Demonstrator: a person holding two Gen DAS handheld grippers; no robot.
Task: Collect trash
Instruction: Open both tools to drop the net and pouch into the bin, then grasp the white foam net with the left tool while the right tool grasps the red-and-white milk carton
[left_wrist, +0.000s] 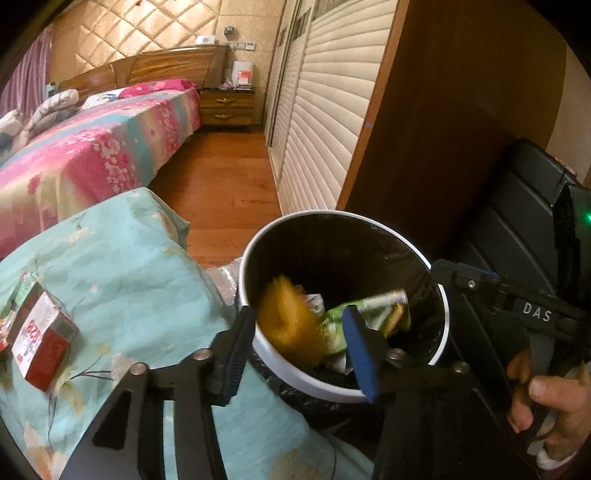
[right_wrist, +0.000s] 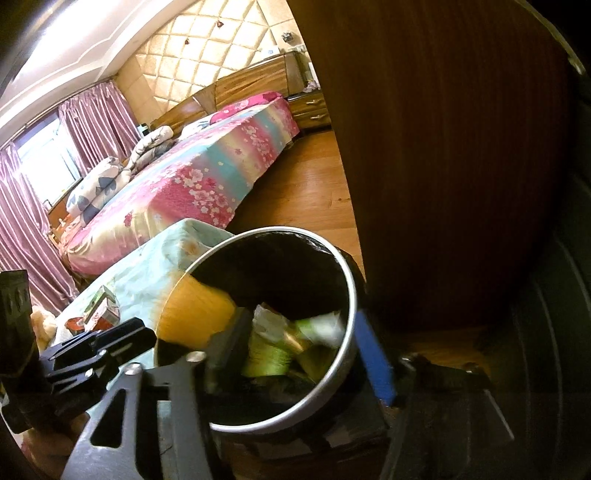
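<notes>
A white round trash bin (left_wrist: 291, 363) with a black liner stands beside the teal-covered table; it also shows in the right wrist view (right_wrist: 347, 273). A blurred yellow piece of trash (left_wrist: 286, 317) is in mid-air inside the bin's mouth, also in the right wrist view (right_wrist: 195, 314). Green wrappers (left_wrist: 369, 314) lie inside the bin. My left gripper (left_wrist: 299, 347) is open and empty over the bin's near rim. My right gripper (right_wrist: 299, 350) is open and empty over the bin. A red and white box (left_wrist: 42, 339) and a green carton (left_wrist: 18, 299) lie on the teal cloth.
The teal floral cloth (left_wrist: 129, 273) covers the table at left. A dark wooden panel (left_wrist: 443, 129) and a black case (left_wrist: 517, 221) stand right of the bin. A bed (left_wrist: 92, 155) and nightstand (left_wrist: 227, 107) stand beyond on the wood floor.
</notes>
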